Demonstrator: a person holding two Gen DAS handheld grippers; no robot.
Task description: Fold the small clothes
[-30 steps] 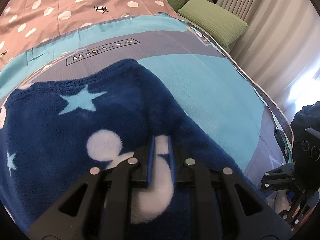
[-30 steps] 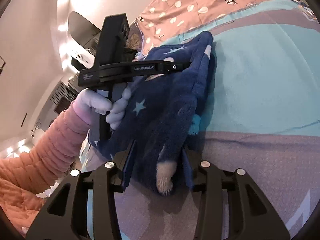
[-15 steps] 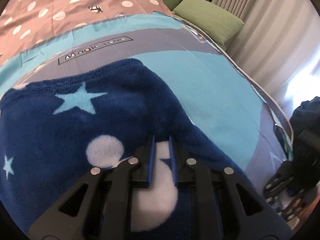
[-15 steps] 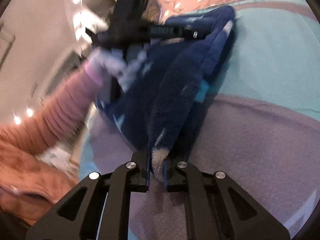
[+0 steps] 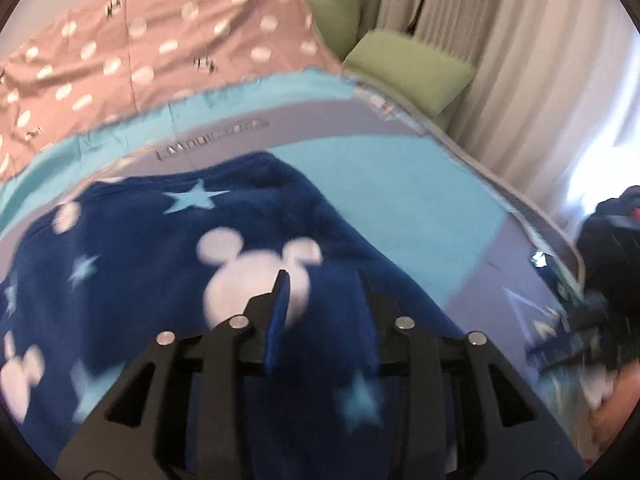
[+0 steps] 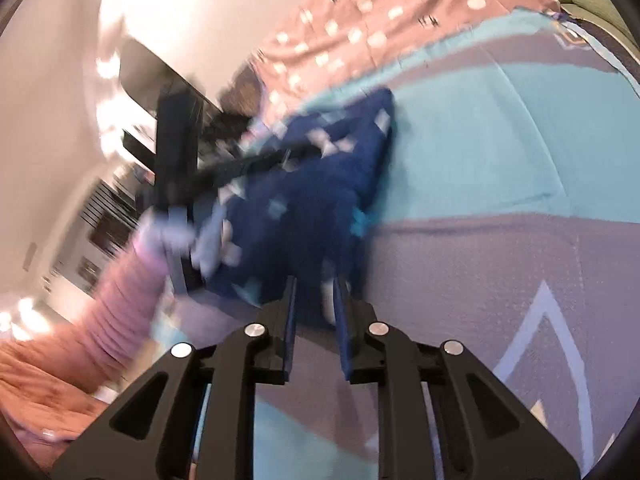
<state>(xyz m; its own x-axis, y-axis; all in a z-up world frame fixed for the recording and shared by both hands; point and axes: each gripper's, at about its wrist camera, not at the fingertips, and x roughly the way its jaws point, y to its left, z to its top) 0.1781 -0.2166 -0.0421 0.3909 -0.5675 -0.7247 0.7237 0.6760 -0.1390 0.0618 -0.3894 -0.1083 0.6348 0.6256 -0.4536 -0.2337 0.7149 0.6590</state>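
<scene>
Fleece fills the left wrist view: the navy garment, printed with pale mouse heads and light blue stars, lies spread directly under and ahead of the left gripper on the blue and grey mat. Its jaws are opening, and no cloth shows pinched between the blue pads; the fabric lies beneath them, not in them. Beyond the fingertips sit a pink dotted cover, green pillows and pale curtains.

From the right wrist view, the same garment lies bunched just ahead of the right gripper, its near edge between the two fingers. Those jaws are opening too; blur hides whether the pads touch the cloth. Ahead and to the left, a hand in a pink sleeve holds the other tool over the fabric.

Thick, soft and light, the garment should drape and sag from any single pinch, and its plush pile may compress and slip between narrow pads. An edge or corner looks the surest hold, one gripper at each end of that edge.
</scene>
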